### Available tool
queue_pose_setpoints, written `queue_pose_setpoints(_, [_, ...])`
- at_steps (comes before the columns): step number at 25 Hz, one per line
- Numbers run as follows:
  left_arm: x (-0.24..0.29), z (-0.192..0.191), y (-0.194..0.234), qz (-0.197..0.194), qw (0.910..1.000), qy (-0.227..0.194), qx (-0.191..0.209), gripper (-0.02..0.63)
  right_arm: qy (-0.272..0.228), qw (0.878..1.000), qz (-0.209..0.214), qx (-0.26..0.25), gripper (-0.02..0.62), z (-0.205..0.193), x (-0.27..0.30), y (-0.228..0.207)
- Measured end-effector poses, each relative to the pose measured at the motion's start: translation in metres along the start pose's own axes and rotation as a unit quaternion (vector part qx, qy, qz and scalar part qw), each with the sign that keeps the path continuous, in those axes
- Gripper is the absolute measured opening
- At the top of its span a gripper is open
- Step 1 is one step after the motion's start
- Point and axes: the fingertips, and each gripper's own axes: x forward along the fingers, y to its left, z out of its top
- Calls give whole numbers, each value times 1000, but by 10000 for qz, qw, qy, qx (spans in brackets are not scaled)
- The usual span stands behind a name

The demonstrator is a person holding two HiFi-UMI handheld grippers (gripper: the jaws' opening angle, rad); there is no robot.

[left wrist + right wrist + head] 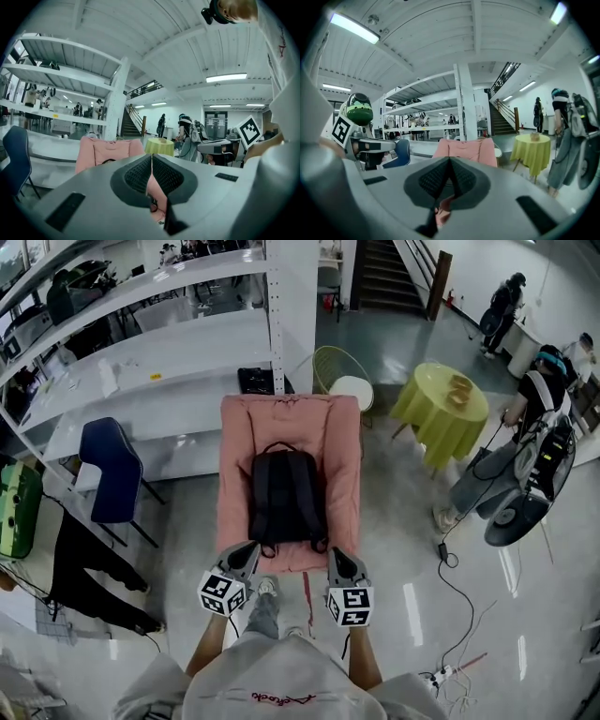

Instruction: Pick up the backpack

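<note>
A black backpack (pixel 286 496) lies straps-up on a pink padded armchair (pixel 242 442) in the middle of the head view. My left gripper (pixel 246 552) and right gripper (pixel 337 557) hover side by side just in front of the chair's near edge, both short of the backpack. Each is shut with nothing between its jaws. In the left gripper view my left gripper (pixel 151 161) points at the pink armchair (pixel 110 149), whose seat its body hides. In the right gripper view my right gripper (pixel 449 165) faces the armchair (pixel 466 149) too.
A white shelving unit with a pillar (pixel 281 324) stands behind the chair. A blue chair (pixel 111 470) is at the left. A round table with a yellow-green cloth (pixel 441 404) and a light wire chair (pixel 339 376) are at the back right. People stand at the right (pixel 525 456). A cable (pixel 450 577) runs over the floor.
</note>
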Motion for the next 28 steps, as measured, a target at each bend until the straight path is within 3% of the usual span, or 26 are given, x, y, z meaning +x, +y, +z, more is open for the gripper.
queue_pose_setpoints(11, [55, 11, 48, -104, 9999, -88, 2, 15, 17, 9999, -101, -113, 18, 14, 65, -15])
queue_pose_setpoints(28, [147, 67, 170, -535, 9985, -137, 26, 15, 97, 9989, -412, -210, 18, 74, 209, -16])
